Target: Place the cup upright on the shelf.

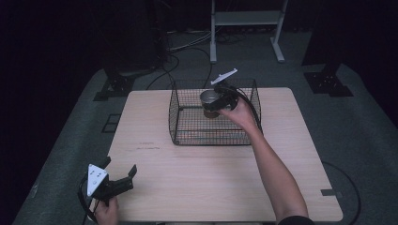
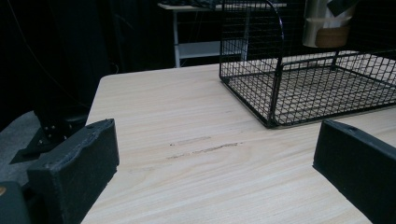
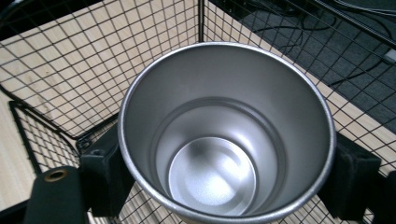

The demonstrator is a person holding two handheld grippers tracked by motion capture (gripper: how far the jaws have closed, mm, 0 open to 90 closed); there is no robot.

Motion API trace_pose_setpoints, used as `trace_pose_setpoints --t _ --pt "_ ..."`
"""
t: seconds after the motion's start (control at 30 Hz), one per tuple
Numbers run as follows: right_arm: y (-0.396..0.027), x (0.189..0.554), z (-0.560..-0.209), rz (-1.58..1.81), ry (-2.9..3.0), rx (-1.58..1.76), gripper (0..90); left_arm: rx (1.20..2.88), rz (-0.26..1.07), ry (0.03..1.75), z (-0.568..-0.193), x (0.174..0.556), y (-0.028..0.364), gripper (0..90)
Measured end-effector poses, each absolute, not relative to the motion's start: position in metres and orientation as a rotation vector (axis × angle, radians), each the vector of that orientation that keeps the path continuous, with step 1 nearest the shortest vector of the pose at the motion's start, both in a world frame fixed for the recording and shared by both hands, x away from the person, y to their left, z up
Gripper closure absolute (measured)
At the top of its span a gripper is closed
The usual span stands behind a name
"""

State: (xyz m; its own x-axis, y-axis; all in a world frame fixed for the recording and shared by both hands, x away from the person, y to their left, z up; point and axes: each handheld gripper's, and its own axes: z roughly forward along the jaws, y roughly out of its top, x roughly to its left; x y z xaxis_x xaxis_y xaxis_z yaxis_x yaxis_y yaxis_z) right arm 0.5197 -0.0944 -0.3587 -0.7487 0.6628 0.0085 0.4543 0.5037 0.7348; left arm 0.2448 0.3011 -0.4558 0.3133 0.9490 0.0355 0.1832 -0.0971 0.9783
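A steel cup (image 1: 210,99) with a brown base hangs upright inside the black wire basket (image 1: 187,126), above its floor. My right gripper (image 1: 220,101) is shut on the cup. In the right gripper view the empty cup (image 3: 224,140) sits between the two black jaws, one on each side of its wall. The left gripper view has the cup (image 2: 327,25) at the top right, over the basket (image 2: 280,93). My left gripper (image 1: 121,172) rests at the table's front left corner, open, with nothing between its jaws.
The light wood table (image 1: 211,187) has bare room in front of the basket and on both sides. A white metal stand (image 1: 246,21) and cables lie on the dark floor beyond the far edge.
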Motion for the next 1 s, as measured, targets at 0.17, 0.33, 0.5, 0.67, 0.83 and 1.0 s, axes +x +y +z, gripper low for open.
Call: trace_pose_setpoints --t 0.17,0.33,0.5,0.67,0.83,1.0 --pt "-0.095 0.524 -0.365 1.084 2.487 0.963 17.7 1.537 0.919 1.072 -0.456 0.246 0.3 0.0" --pt "-0.094 0.527 -0.373 1.049 2.511 0.974 17.7 1.535 0.92 1.073 -0.456 0.245 0.302 0.0" --pt "-0.092 0.529 -0.379 1.031 2.521 0.991 17.6 1.534 0.923 1.072 -0.456 0.245 0.302 0.0" --pt "-0.091 0.531 -0.383 1.024 2.526 0.996 17.6 1.536 0.921 1.071 -0.456 0.245 0.301 0.0" --pt "-0.091 0.534 -0.388 0.993 2.541 1.002 17.6 1.54 0.923 1.071 -0.456 0.245 0.302 0.0" --pt "-0.09 0.537 -0.394 0.98 2.567 1.01 17.5 1.536 0.925 1.07 -0.456 0.245 0.302 0.0"
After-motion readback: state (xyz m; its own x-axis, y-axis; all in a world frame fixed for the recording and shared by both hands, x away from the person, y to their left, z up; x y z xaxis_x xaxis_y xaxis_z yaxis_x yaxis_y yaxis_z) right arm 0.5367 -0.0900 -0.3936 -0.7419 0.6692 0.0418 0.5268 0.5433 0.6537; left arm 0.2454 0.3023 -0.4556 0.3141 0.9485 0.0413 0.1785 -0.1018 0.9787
